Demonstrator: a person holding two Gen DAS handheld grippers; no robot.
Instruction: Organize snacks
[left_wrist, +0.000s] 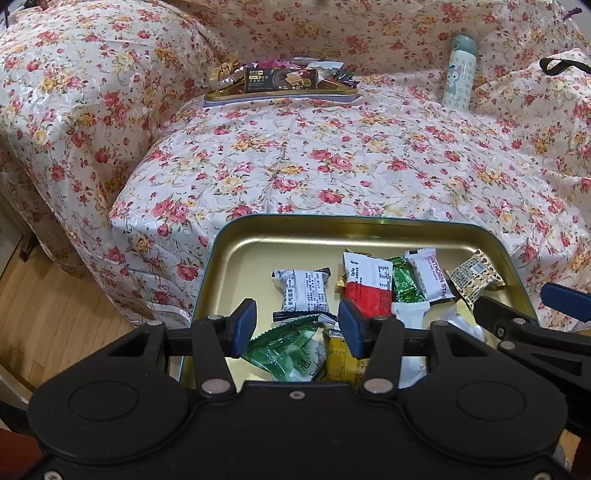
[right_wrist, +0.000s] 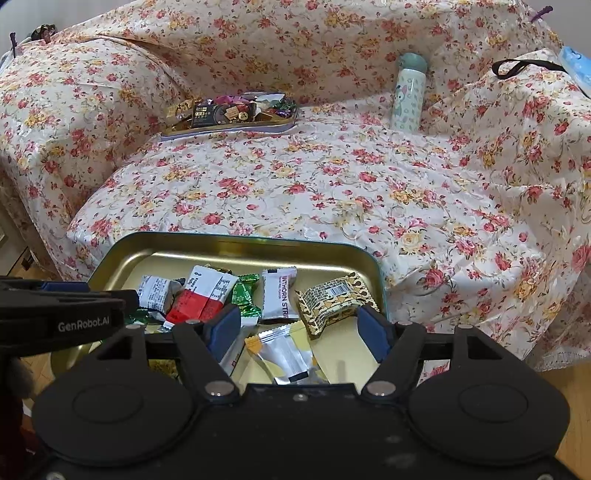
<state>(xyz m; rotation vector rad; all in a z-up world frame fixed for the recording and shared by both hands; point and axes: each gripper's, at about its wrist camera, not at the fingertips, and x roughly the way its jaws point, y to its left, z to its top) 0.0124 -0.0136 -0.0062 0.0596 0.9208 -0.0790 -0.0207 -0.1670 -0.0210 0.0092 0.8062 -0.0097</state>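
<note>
A gold tin tray (left_wrist: 236, 254) (right_wrist: 122, 251) lies at the near edge of the flowered sofa seat and holds several wrapped snacks. Among them are a red and white packet (left_wrist: 367, 286) (right_wrist: 201, 295), a green packet (left_wrist: 288, 345) and a yellow patterned packet (right_wrist: 334, 299). My left gripper (left_wrist: 297, 323) is open and empty above the green packet. My right gripper (right_wrist: 299, 332) is open and empty above a silver and yellow packet (right_wrist: 286, 356). It also shows at the right edge of the left wrist view (left_wrist: 524, 314). A second tin tray (left_wrist: 280, 94) (right_wrist: 229, 123) with several snacks sits at the back of the seat.
A pale green bottle (left_wrist: 460, 72) (right_wrist: 408, 92) stands at the back right of the seat. A black strap (left_wrist: 561, 64) (right_wrist: 524, 68) lies on the covered right armrest. The covered left armrest (left_wrist: 74, 92) rises on the left. Wooden floor (left_wrist: 55, 314) lies below.
</note>
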